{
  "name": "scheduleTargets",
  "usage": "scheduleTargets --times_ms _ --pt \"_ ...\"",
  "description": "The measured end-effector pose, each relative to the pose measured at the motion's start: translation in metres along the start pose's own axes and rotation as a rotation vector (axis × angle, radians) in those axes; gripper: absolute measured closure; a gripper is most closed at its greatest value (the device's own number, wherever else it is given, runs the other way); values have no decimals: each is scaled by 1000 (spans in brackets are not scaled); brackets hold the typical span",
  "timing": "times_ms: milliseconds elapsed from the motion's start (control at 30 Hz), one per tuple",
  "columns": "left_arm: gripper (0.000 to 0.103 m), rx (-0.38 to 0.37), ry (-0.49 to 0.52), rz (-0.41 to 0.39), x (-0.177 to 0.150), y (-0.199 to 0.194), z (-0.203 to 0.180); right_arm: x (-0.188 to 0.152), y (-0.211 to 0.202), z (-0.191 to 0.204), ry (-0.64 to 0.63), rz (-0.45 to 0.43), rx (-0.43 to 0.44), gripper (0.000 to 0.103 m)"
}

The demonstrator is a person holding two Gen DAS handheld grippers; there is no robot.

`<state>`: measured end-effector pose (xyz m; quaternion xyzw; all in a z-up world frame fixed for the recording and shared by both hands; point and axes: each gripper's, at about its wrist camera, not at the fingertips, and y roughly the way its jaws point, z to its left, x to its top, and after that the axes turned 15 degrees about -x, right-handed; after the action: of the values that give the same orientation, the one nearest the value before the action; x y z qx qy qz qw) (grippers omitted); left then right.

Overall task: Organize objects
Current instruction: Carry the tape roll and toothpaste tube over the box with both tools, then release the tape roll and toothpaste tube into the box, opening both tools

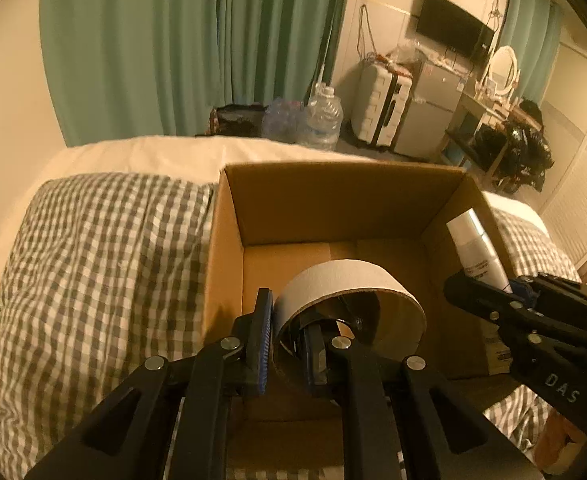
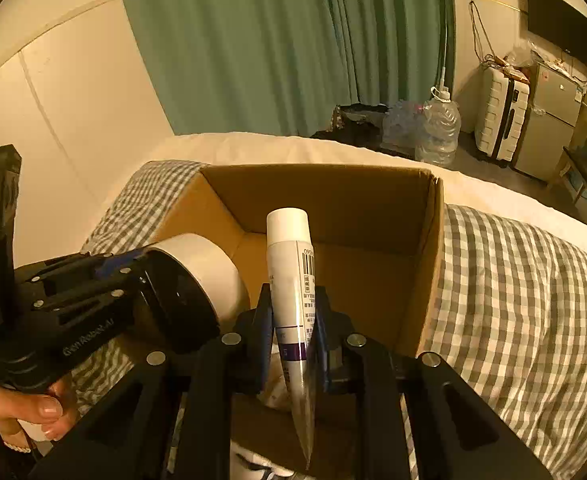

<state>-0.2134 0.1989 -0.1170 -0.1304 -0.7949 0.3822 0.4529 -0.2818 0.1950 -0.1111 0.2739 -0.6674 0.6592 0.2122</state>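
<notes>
Now L claw point(image 1: 285, 336) grips cardboard ring point(image 1: 349, 280); R claw point(image 2: 293, 320) clamps white tube point(image 2: 291, 264).

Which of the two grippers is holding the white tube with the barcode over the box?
The right gripper: it pinches the tube, cap pointing away. The left gripper holds a roll of tape by its wall instead.

The cardboard box point(image 1: 333, 204) loses its near wall behind gripper frames. Small print on the white tube point(image 2: 291, 272) stays unreadable. Items on the distant desk point(image 1: 493, 108) blur together.
</notes>
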Motion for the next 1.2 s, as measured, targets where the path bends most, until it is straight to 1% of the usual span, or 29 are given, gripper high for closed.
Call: scheduleTargets --times_ms 67,100,167,200,233,267,300,333,367,400,433,533,567,700,767,833,933,1000,1067,1100,1200 --pt "88 1 -7 21 -1 6 1 -1 3 -1 -4 4 -9 85" --pt "87 2 -8 40 -1 9 0 -2 5 -1 -7 11 -14 83" --pt "83 6 -14 57 -1 9 -1 -3 4 -3 -23 13 -28 82" --pt "78 16 -19 59 -1 6 0 -4 1 -5 -33 9 -40 80" --pt "75 20 -22 57 -1 3 -1 -4 -2 -6 -33 5 -44 77" --pt "73 22 -27 52 -1 0 -1 -5 -6 -9 -27 0 -47 70" --pt "67 26 -33 39 0 -7 -1 -5 -10 -11 -22 -5 -49 63" --pt "56 29 -35 32 0 -11 -2 -5 -16 -14 -16 -12 -53 61" --pt "49 33 -36 23 1 -18 -3 -3 -20 -16 -12 -17 -56 61" --pt "36 40 -30 9 2 -27 -5 -3 -27 -18 -6 -24 -60 61" --pt "32 47 -20 -4 3 -34 -8 -2 -32 -19 -1 -29 -61 61" --pt "31 56 8 -36 5 -57 -18 -1 -52 -20 12 -51 -67 60" --pt "31 53 9 -44 5 -65 -20 -1 -61 -20 17 -59 -71 58" --pt "25 38 33 -81 4 -96 -29 2 -93 -21 29 -108 -78 41" --pt "22 39 50 -103 4 -112 -35 3 -106 -18 27 -130 -86 38" --pt "15 50 67 -124 6 -128 -42 3 -122 -17 28 -151 -89 34" --pt "11 66 84 -150 4 -150 -51 2 -142 -16 37 -176 -98 24" --pt "9 65 95 -164 1 -163 -57 0 -153 -13 41 -190 -103 13" --pt "8 71 103 -175 -3 -173 -60 -3 -163 -12 44 -204 -107 7" --pt "7 75 108 -181 -6 -178 -63 -5 -168 -11 46 -206 -112 5" --pt "7 82 117 -198 -13 -192 -68 -12 -176 -7 43 -196 -110 4"
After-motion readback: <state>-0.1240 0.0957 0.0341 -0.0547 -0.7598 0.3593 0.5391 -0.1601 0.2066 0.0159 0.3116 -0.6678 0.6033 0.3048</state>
